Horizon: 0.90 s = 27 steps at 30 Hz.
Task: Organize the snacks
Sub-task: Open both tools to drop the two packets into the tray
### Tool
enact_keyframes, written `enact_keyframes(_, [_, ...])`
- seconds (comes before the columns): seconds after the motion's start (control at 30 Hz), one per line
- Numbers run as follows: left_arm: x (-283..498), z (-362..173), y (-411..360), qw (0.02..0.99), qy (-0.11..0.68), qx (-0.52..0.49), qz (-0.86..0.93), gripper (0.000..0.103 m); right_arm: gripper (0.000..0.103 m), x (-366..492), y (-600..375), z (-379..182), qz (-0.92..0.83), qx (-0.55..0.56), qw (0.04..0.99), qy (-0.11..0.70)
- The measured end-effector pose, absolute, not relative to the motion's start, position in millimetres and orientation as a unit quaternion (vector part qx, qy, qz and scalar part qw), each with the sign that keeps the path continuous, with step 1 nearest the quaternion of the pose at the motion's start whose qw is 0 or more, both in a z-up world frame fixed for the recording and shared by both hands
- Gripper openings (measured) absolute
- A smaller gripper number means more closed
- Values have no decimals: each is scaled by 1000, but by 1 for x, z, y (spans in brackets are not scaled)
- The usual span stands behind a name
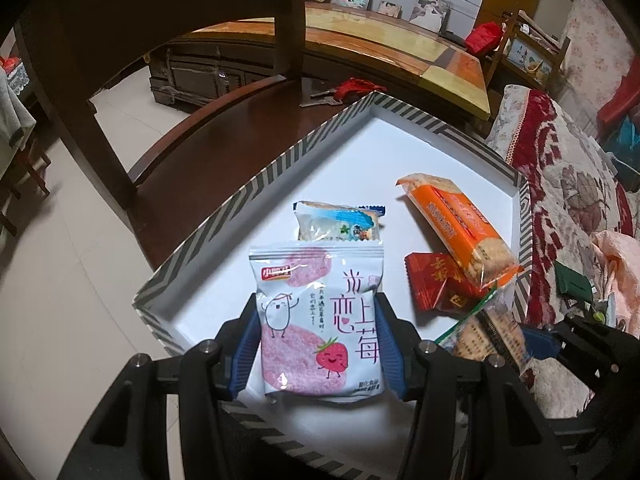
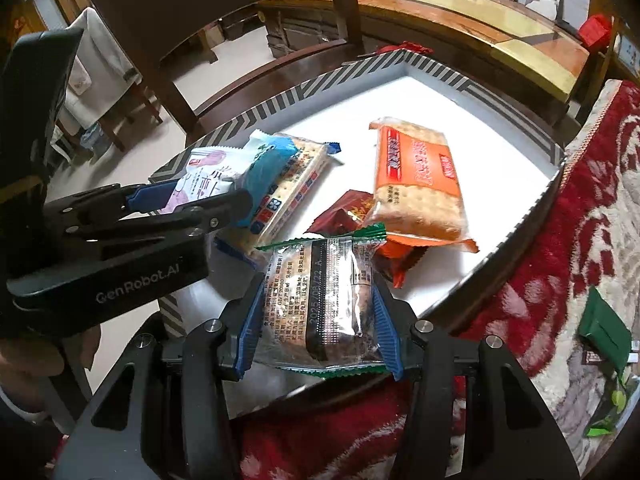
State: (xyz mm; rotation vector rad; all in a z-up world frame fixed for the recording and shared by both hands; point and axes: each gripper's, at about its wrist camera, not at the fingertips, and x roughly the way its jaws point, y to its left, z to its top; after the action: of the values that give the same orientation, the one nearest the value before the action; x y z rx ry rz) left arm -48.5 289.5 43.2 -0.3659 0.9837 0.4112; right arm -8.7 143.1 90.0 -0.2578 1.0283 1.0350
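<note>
Left wrist view: both my grippers loaded, hovering over tray (image 1: 256, 184).
L gripper (image 1: 318, 340) clenched on strawberry pack (image 1: 320, 320), R gripper (image 2: 318, 320) on green-edged cracker pack (image 2: 320, 300). Already in tray: blue pack (image 1: 340, 224), orange pack (image 1: 460, 224), red pack (image 1: 436, 280). Two in hand still to drop; green packets (image 2: 606, 332) wait on blanket at 3 o'clock. Free floor toward 12; striped rim near at 6.

Both grippers are matte black, with jointed linkage arms pinned by round silver screws. The left gripper (image 1: 316, 344) and right gripper (image 2: 318, 328) carry ribbed blue pads (image 1: 244, 348) on their fingers. The left one's side reads "GenRobot.AI" in pale lettering (seen from the right wrist view).
</note>
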Motion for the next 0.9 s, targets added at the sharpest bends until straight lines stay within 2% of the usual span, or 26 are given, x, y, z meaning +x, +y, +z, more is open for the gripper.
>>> enact_keyframes(0.4, [-45, 38, 292, 838, 475, -169, 207, 59, 52, -23, 159, 81, 499, -114, 721, 467])
enact_keyframes(0.9, [-54, 59, 264, 853, 459, -158, 192, 80, 52, -29, 100, 108, 483, -65, 751, 446])
